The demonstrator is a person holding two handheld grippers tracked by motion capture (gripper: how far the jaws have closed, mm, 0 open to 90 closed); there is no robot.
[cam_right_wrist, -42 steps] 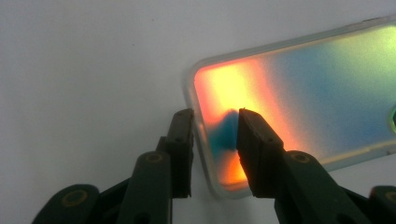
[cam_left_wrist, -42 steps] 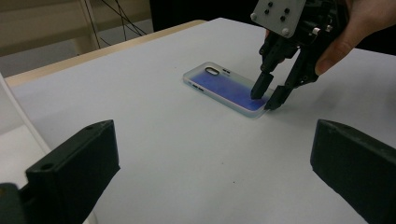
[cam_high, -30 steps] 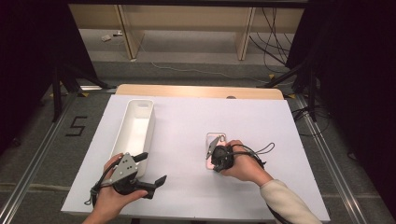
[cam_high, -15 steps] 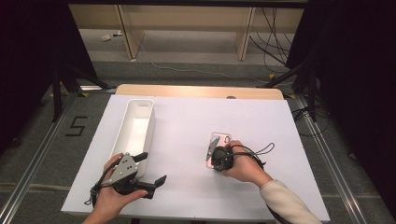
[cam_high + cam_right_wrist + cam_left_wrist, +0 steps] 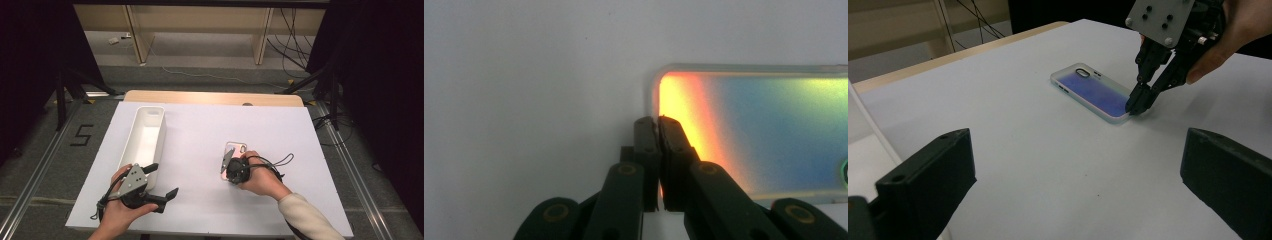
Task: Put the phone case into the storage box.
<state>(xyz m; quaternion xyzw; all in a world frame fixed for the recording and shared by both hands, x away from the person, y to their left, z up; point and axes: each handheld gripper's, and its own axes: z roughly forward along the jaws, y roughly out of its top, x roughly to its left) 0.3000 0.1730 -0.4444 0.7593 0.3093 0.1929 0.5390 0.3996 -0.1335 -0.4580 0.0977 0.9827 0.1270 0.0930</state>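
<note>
A translucent phone case [image 5: 235, 148] lies flat on the white table sheet, right of centre; it looks blue-violet in the left gripper view [image 5: 1093, 90] and rainbow-tinted in the right gripper view [image 5: 764, 130]. My right gripper [image 5: 224, 169] points down at the case's near short end, and its jaws are shut on the rim there [image 5: 656, 122] [image 5: 1135, 107]. My left gripper [image 5: 161, 179] rests at the near left of the table, well apart from the case, with its jaws wide open and nothing between them.
A long white tray [image 5: 149, 111] stands lengthwise on the left of the table, just beyond my left gripper. The right gripper's cable [image 5: 280, 161] loops on the sheet to its right. The table's wooden far edge [image 5: 210, 97] shows beyond the sheet.
</note>
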